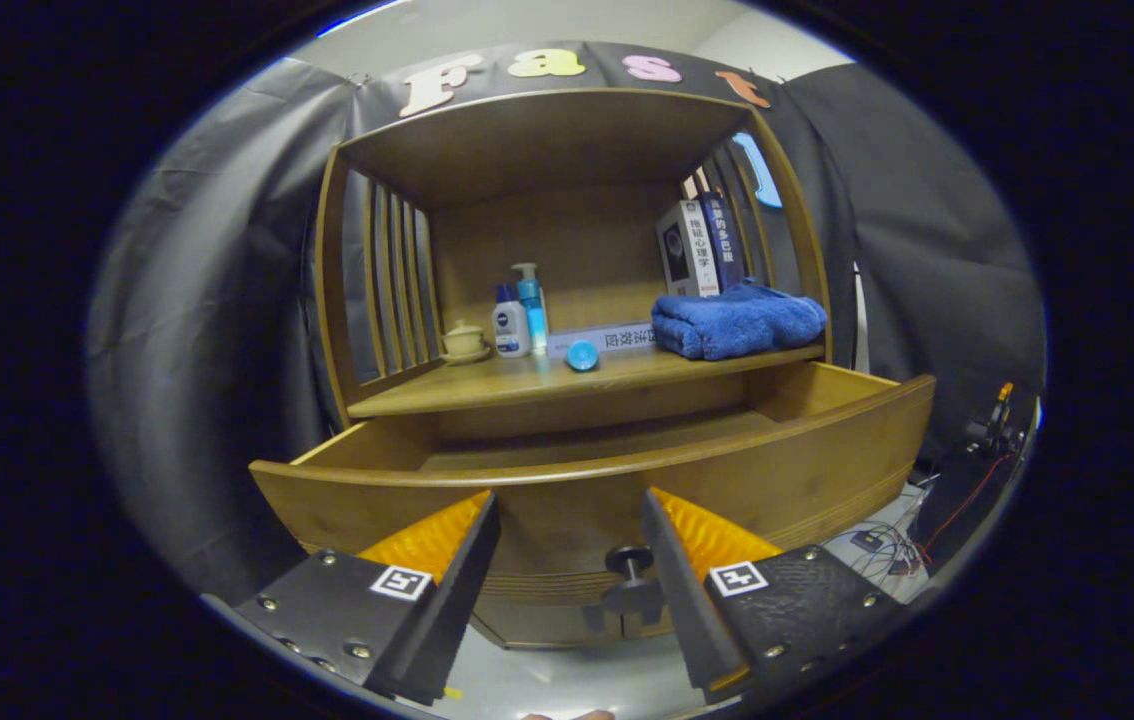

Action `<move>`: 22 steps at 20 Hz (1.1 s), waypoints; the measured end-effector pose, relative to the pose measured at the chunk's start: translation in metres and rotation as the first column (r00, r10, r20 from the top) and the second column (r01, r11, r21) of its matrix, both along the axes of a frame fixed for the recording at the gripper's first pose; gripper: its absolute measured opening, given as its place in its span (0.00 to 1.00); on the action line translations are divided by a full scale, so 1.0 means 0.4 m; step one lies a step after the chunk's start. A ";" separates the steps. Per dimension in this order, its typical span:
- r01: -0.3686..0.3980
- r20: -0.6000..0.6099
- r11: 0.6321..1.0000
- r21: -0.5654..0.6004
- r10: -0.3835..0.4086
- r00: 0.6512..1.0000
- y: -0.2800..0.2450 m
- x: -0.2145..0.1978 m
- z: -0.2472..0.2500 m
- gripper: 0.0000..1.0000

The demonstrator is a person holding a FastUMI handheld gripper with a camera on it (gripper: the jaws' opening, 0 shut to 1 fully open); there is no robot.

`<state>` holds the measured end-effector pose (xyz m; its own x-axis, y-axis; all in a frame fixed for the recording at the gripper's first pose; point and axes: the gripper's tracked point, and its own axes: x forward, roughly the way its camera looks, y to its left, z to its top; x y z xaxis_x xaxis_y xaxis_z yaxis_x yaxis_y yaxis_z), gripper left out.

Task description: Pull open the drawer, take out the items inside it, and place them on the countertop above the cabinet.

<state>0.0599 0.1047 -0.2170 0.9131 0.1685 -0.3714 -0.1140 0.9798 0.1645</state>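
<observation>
Jaws stand apart on the gripper (pixel 567 520), gripping nothing, with the dark round knob (pixel 630 560) of the pulled-out wooden drawer (pixel 807 470) between the fingers and slightly right of centre. Just beyond, the wooden countertop (pixel 527 385) carries a folded blue towel (pixel 737 320) at far right, a small blue cap (pixel 582 355) near its front edge, two pump bottles (pixel 520 315) and a small cream lidded cup (pixel 465 342) to the left.

Place: staged home corner inside a recording booth
Furniture: wooden cabinet (pixel 567 300) with slatted sides, drawer (pixel 587 480) pulled open
Household goods: folded blue towel (pixel 737 320), pump bottle (pixel 530 300), lotion bottle (pixel 510 325), small lidded cup (pixel 465 340), books (pixel 702 245)
Backdrop: black cloth (pixel 217 300) draped behind
Lab signs: loose cables (pixel 892 545) on floor beside cabinet
</observation>
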 end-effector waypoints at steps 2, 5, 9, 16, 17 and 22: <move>-0.005 -0.005 1.000 -0.003 0.005 1.000 -0.001 0.004 -0.002 0.86; -0.010 -0.012 1.000 -0.002 0.010 1.000 -0.003 0.005 0.000 0.86; -0.022 -0.027 1.000 -0.005 0.021 0.999 -0.006 0.012 -0.002 0.86; -0.033 -0.046 0.999 -0.009 0.033 0.998 -0.010 0.019 -0.002 0.86; -0.035 -0.048 0.999 -0.011 0.034 0.998 -0.011 0.022 -0.002 0.86; -0.050 -0.064 0.998 -0.026 0.048 0.997 -0.015 0.037 -0.004 0.86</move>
<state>0.0746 0.0989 -0.2185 0.8786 0.2014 -0.4331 -0.1524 0.9775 0.1455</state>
